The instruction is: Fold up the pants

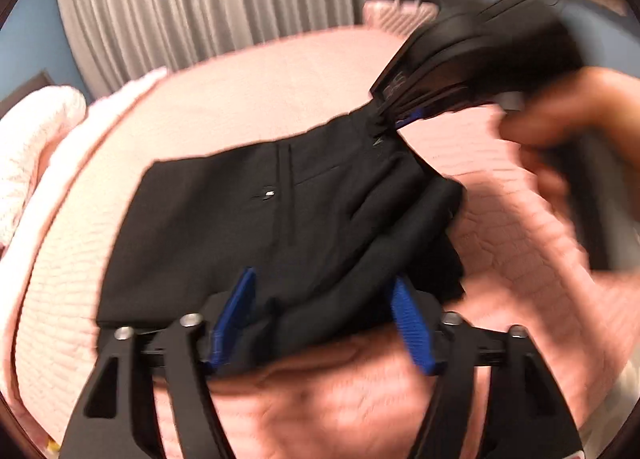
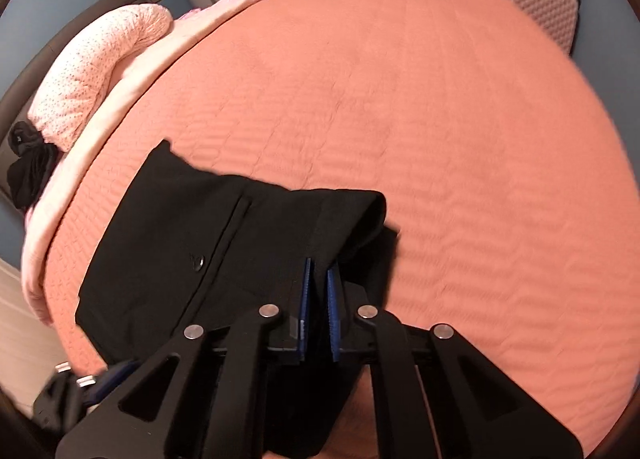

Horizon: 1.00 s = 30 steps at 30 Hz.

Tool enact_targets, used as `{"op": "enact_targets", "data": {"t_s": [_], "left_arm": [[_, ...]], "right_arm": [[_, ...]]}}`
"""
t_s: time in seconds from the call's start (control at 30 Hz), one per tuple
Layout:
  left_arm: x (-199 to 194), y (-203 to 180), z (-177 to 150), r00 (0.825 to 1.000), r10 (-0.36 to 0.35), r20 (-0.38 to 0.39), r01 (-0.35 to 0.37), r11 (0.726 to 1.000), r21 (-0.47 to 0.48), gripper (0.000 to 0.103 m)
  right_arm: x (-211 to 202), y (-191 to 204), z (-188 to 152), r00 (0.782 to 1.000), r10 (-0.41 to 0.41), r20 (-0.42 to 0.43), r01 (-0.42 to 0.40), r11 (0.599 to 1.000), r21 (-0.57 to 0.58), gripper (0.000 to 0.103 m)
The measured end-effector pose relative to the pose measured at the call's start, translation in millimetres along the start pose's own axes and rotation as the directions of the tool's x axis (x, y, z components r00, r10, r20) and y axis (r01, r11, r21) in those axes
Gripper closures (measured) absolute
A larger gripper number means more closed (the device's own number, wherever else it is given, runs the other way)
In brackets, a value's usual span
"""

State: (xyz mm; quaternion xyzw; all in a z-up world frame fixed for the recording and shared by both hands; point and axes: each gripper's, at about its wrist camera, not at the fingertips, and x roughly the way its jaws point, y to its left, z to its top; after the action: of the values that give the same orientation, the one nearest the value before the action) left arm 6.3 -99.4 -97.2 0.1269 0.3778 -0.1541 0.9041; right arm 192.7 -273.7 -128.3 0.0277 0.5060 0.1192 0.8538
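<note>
**Black pants folded on the pink bed, one corner pinched**

The black pants (image 1: 256,227) lie folded on the pink quilted bedspread (image 2: 440,139), near the front edge of the bed. The upper layer shows a back pocket with a small button (image 1: 269,192). Under it, more layers of the same cloth stick out at the right side of the pile.

The right gripper (image 2: 319,279) has its two blue pads (image 2: 306,291) almost together, and a fold of the black cloth is squeezed between them. In the left wrist view the same tool comes in from the upper right, and the corner of the pants is gathered into small wrinkles where it bites. The hand (image 1: 568,127) that holds it is blurred.

The left gripper (image 1: 326,291) stands with its blue pads wide apart. The near edge of the pants lies between them, but the pads do not press on it, so this tool holds nothing.

At the head of the bed, to the left, there is a pale dotted pillow (image 2: 100,71), and beside it a dark bundle of cloth (image 2: 30,167). Behind the bed hangs a grey pleated curtain (image 1: 200,3), and at the far right corner stands a pink ribbed suitcase (image 2: 540,7).
</note>
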Motion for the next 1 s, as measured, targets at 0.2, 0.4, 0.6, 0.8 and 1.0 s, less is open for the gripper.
{"op": "enact_targets", "data": {"t_s": [0.2, 0.4, 0.6, 0.8, 1.0], "left_arm": [[-44.0, 27.4, -21.3, 0.996, 0.073, 0.041, -0.074, 0.997, 0.024, 0.03], [-29.6, 95.7, -8.5, 0.986, 0.168, -0.008, -0.168, 0.982, -0.09, 0.029], [10.6, 129.4, -2.0, 0.963, 0.257, -0.079, -0.264, 0.96, -0.09, 0.029], [36.8, 138.4, -11.0, 0.961, 0.229, -0.158, -0.25, 0.959, -0.13, 0.029], [36.6, 142.4, -11.3, 0.96, 0.216, -0.178, -0.246, 0.955, -0.168, 0.029]], "right_arm": [[-40.0, -18.2, -21.8, 0.991, -0.054, 0.122, 0.032, 0.984, 0.174, 0.083], [-25.5, 41.6, -75.9, 0.997, 0.073, 0.027, -0.073, 0.997, 0.016, 0.086], [-47.6, 58.1, -85.8, 0.992, 0.051, 0.117, -0.059, 0.997, 0.057, 0.085], [-34.7, 68.7, -101.7, 0.998, -0.042, 0.052, 0.042, 0.999, 0.011, 0.082], [-26.0, 81.8, -119.0, 0.993, -0.107, 0.052, 0.11, 0.992, -0.061, 0.085]]}}
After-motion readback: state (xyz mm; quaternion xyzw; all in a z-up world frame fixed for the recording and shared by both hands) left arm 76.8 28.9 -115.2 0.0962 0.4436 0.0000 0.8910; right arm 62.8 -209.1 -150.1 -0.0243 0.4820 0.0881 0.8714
